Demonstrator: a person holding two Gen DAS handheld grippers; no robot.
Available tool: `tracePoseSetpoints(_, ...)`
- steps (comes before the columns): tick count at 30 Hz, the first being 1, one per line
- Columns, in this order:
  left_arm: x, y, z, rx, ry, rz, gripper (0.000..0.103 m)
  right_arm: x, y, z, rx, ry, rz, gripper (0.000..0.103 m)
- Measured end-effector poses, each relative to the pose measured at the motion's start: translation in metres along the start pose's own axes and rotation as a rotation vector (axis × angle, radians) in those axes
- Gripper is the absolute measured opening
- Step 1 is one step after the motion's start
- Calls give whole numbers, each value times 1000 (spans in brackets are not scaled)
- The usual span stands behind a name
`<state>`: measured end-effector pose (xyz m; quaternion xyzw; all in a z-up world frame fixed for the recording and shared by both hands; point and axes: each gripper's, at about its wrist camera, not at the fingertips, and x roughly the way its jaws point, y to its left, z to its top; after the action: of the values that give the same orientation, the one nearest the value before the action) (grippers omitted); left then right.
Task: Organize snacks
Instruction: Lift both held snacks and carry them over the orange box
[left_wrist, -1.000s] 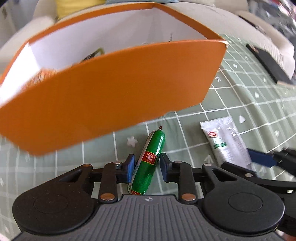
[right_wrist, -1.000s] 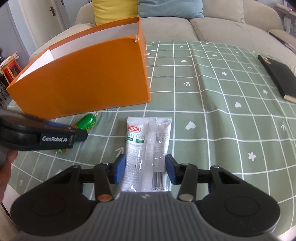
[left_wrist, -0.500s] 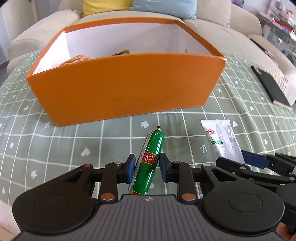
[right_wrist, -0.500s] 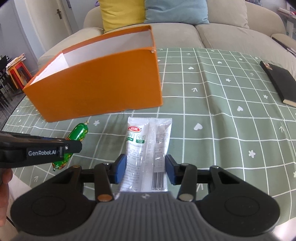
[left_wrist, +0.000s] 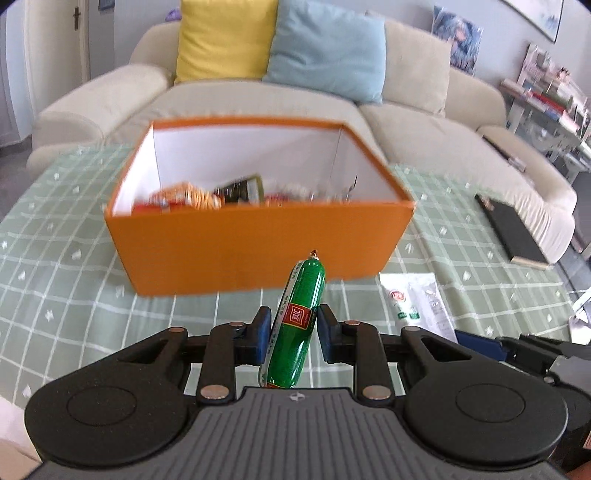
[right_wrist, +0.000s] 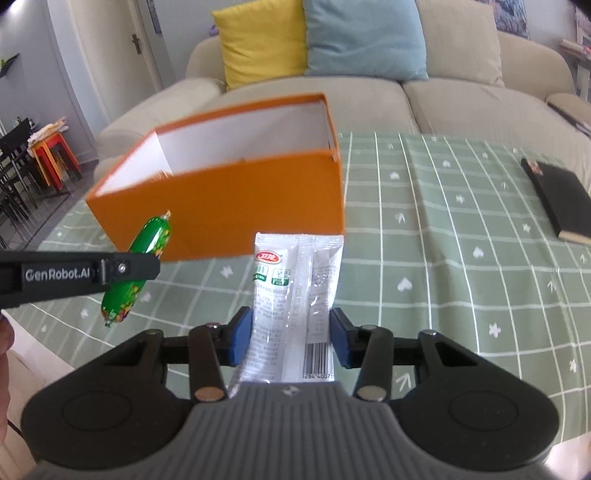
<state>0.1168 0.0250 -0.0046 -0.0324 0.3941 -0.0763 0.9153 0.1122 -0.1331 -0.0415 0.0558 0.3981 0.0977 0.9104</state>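
My left gripper (left_wrist: 291, 330) is shut on a green sausage stick (left_wrist: 297, 321) with a red label, held clear of the green checked tablecloth (left_wrist: 66, 280). From the right wrist view the same green sausage (right_wrist: 146, 254) hangs in the left gripper's fingers (right_wrist: 125, 267) at the left. My right gripper (right_wrist: 286, 338) is shut on a clear-and-white snack packet (right_wrist: 295, 295) with a barcode, lifted off the cloth. Ahead stands an open orange box (left_wrist: 258, 243), white inside, with several snack packs (left_wrist: 192, 195) on its floor. The orange box (right_wrist: 229, 206) sits just beyond both held snacks.
A black notebook (right_wrist: 561, 199) lies on the cloth at the right. A beige sofa (left_wrist: 417, 125) with a yellow cushion (left_wrist: 225, 40) and a blue cushion (left_wrist: 325, 48) runs behind the table. A red stool (right_wrist: 55, 155) and dark chairs stand far left.
Both grippers have risen with their snacks off the cloth. The box now sits lower and farther in both views, so its inside and contents show.
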Motion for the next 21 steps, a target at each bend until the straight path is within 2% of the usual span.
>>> tracePoseSetpoints(4, -12, -1, 15, 16, -52, 1, 29, -14, 2, 11, -3, -41, 8, 43)
tracePoseSetpoints(8, -14, 0, 34, 10, -70, 2, 29, -21, 3, 26, 0, -73, 24, 43)
tracePoseSetpoints(17, -10, -9, 80, 85, -146, 43, 29, -20, 6, 82, -32, -149, 34, 43)
tracePoseSetpoints(21, -1, -12, 96, 109, -155, 51, 29, -14, 10, 109, -60, -179, 35, 43)
